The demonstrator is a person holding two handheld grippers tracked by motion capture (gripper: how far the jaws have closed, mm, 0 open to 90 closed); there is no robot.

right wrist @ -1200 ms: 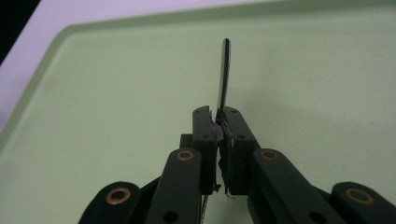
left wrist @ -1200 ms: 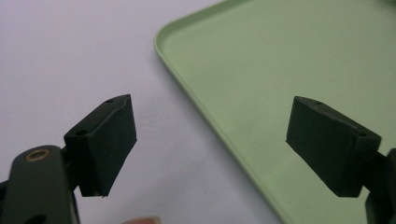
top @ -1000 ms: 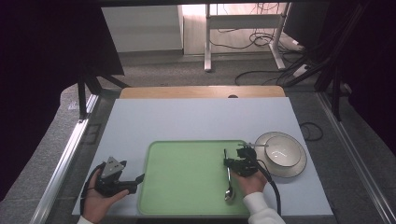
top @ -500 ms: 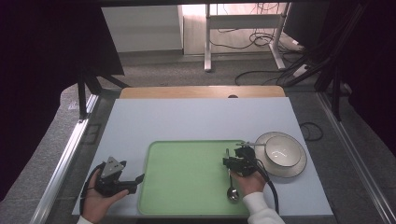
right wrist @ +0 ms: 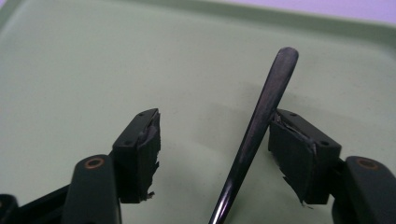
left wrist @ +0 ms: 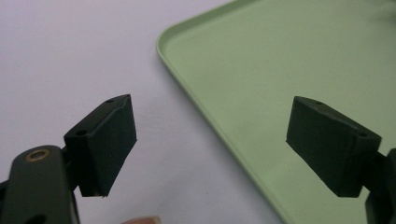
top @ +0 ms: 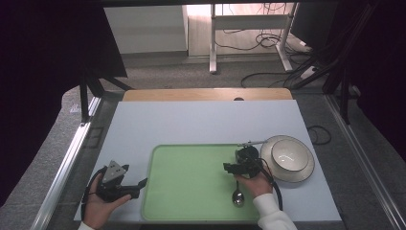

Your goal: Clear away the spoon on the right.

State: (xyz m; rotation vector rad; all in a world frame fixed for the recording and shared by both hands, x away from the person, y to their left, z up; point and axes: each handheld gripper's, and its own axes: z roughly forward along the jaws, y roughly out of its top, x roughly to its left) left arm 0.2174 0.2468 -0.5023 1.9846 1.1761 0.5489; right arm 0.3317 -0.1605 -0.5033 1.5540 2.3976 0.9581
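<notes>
spoon (right wrist: 261,126) is lying on the green tray (top: 191,191), between the right gripper (top: 229,167) jaws, which have just been opening, while the left gripper (top: 141,183) jaws are standing spread.

Glossy metal spoon (right wrist: 261,121) lies on a smooth, matt green plastic tray (top: 191,191).

spoon (right wrist: 261,140) bowl cut off by frame bottom, handle hidden under right hand (top: 253,184)

A lab-like recording room: a white table (top: 206,120) framed by dark curtains (top: 43,72), metal rails (top: 67,158), grey carpet, and loose cables (top: 268,79) beneath a desk frame behind.
</notes>
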